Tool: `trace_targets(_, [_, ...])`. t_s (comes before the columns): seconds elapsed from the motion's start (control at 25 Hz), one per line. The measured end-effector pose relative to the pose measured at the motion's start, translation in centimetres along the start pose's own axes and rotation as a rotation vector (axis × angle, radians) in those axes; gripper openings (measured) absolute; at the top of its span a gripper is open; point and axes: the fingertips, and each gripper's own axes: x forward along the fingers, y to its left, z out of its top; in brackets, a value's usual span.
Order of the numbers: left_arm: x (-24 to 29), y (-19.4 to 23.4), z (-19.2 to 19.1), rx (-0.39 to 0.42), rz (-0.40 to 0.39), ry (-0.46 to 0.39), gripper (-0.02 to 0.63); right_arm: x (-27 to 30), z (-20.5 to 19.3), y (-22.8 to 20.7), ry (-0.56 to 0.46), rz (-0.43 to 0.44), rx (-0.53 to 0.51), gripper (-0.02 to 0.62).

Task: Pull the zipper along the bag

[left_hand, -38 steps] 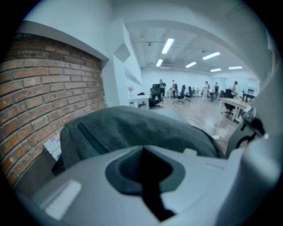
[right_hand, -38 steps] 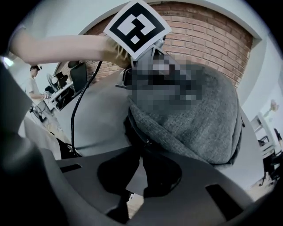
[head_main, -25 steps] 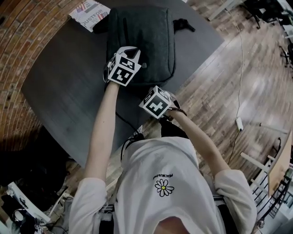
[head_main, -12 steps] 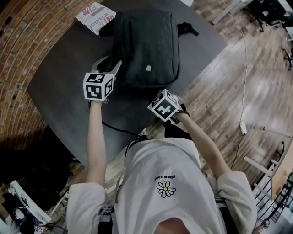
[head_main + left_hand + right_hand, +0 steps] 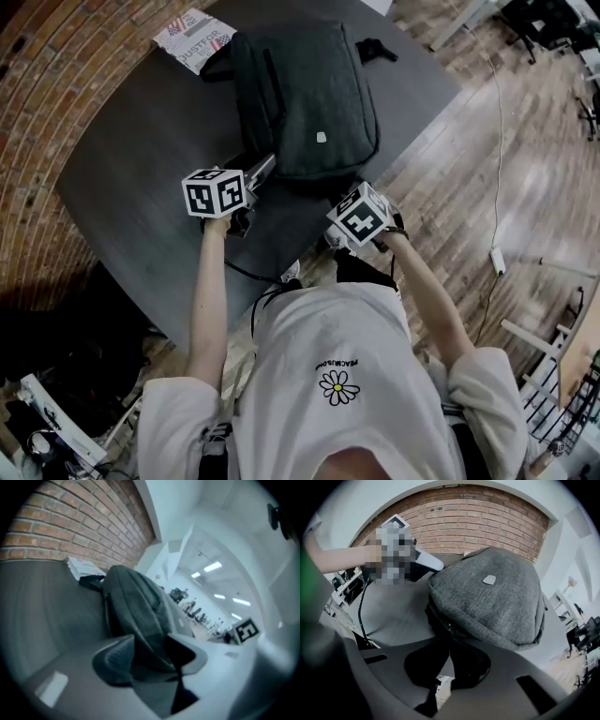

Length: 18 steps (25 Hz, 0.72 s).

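Now the bag [image 5: 300, 94] lies flat on the tabletop [image 5: 141, 159], toward its far right corner, with its near end close to the right edge. It is dark grey woven cloth with rounded corners, a small pale label [image 5: 322, 137] on its upper face and a black strap [image 5: 375, 49] at its far end. The zipper [image 5: 440, 620] runs as a dark seam round the near end.

The left hand-held gripper [image 5: 150, 644] sits at the bag's near left corner. Its jaws have just been opening and stand wide apart; bag cloth shows in the gap, and the pads do not press on it. The right hand-held gripper [image 5: 449, 648] points down at the near end, jaws together, nothing seen between them. A printed booklet [image 5: 195, 37] lies by the far edge.
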Motion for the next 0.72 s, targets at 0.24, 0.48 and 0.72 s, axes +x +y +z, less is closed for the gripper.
trace_targets(0.24, [4.5,-6.0,-2.5,0.162,-0.099,0.102,0.227,-2.6,-4.7,-7.3,0.029,-0.173,0.123,0.008])
trace_targets(0.48, [10.0,-10.8,-3.3,0.288,-0.185,0.201,0.208,-4.3,-7.7,-15.1,0.045,-0.321,0.167,0.008])
trace_targets(0.72, [13.8,-14.5,-2.7,0.427,-0.211,0.270,0.185,-5.4,-9.2,-21.6,0.042,-0.401,0.190,0.008])
